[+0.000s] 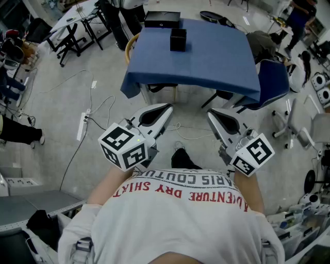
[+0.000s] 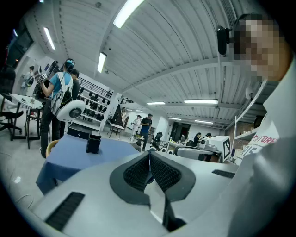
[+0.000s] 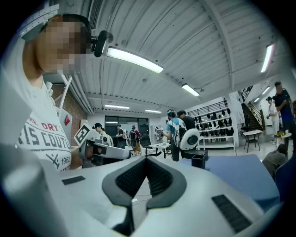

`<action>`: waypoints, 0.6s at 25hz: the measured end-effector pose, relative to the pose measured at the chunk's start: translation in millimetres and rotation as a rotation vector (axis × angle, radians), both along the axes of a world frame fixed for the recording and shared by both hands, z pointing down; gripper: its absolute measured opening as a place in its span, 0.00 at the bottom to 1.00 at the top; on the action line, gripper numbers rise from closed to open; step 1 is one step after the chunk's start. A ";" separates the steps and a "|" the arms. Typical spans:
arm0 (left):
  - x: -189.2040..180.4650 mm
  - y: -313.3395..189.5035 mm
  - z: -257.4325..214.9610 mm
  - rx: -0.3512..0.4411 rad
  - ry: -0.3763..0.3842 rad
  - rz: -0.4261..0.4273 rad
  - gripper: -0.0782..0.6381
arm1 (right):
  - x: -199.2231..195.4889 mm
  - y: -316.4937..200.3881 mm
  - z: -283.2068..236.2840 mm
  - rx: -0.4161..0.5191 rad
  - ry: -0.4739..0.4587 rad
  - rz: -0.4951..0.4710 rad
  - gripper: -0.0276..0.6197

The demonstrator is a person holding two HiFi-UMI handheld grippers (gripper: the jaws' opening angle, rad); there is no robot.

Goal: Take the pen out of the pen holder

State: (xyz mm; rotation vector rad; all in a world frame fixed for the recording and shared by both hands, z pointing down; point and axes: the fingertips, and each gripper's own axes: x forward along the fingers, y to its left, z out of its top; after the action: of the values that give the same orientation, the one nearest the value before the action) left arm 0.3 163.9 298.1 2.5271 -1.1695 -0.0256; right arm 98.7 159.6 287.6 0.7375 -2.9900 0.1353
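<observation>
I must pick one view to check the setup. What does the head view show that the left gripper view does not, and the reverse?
Only the head view: the white power strip on the floor. Only the left gripper view: ceiling lights, people standing in the room, and the left gripper with its jaws shut on nothing. Both: the blue table carrying the black pen holder and the black box.
</observation>
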 end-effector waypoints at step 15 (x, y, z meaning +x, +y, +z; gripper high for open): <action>0.3 10.9 -7.1 0.014 -0.004 -0.010 0.15 | 10.1 6.3 -7.1 0.022 -0.001 0.033 0.13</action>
State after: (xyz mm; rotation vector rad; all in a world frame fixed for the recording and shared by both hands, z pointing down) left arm 0.6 174.8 291.0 2.5343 -1.1881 -0.0317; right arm 108.8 166.0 280.5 0.7896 -2.9856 0.1044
